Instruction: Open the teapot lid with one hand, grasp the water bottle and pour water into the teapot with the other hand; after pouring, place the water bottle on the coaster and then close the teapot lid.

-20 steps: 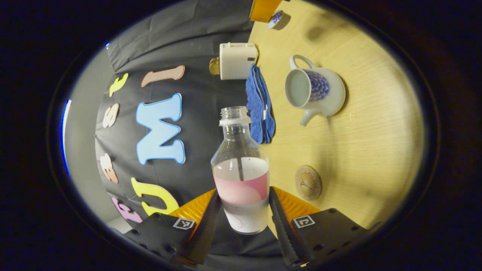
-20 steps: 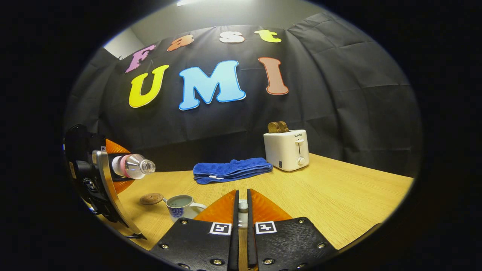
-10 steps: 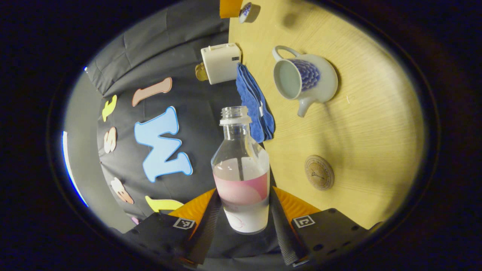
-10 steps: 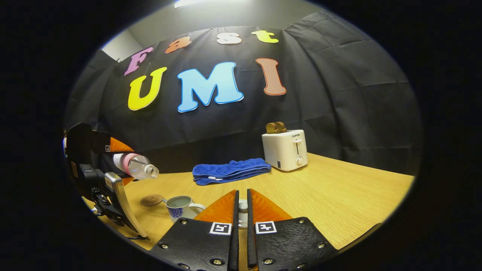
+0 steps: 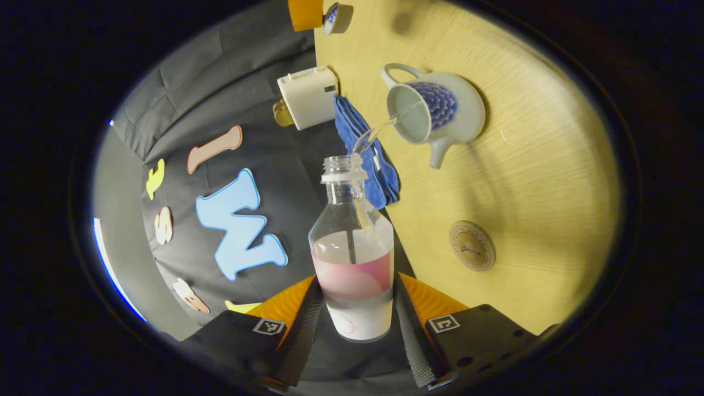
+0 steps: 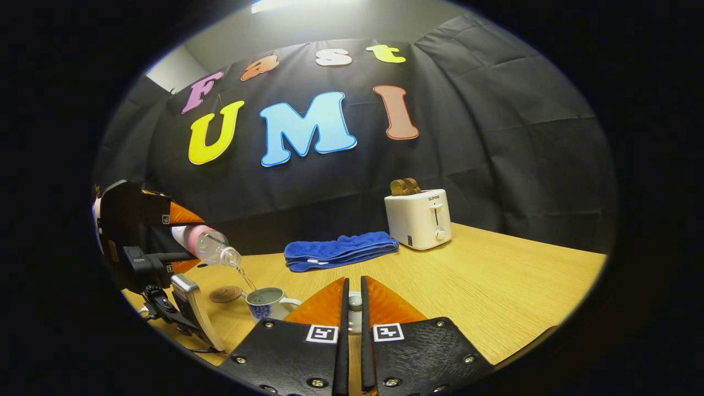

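Water bottle (image 6: 204,246) in left hand-held gripper (image 5: 352,308) clamp, mouth tilted down toward open teapot (image 6: 266,302), stream falling in

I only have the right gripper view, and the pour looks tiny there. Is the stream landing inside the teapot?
Observer: Yes; in the left gripper view the stream runs from the water bottle mouth into the teapot open top.
Operator: Is the bottle held firmly?
Observer: The left hand-held gripper has both fingers pressed on the bottle's lower body, at its pink label.
Operator: Water left?
Observer: Yes, water reaches just above the label.
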